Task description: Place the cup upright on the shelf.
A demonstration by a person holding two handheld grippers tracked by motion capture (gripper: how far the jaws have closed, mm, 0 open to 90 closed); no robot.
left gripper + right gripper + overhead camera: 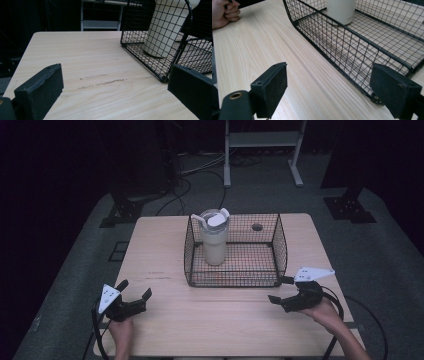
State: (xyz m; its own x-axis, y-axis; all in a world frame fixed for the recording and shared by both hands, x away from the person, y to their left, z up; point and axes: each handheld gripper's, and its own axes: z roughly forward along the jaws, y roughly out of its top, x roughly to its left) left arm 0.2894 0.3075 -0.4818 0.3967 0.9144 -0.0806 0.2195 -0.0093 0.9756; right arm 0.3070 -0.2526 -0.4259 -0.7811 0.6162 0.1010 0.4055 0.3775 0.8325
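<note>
- On the wooden table (pixel 165 255), a black wire basket (pixel 280 245) holds a cream tumbler (pixel 215 245) standing upright in its left half.
- The left gripper (pixel 134 292) rests near the front left corner, jaws wide apart, empty.
- The right gripper (pixel 280 290) sits just beside the basket's front right corner, jaws spread, gripping nothing.

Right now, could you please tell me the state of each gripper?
Left gripper: jaws open, holding nothing, above the light wooden table.
Right gripper: jaws open, holding nothing, beside the black wire basket.
</note>
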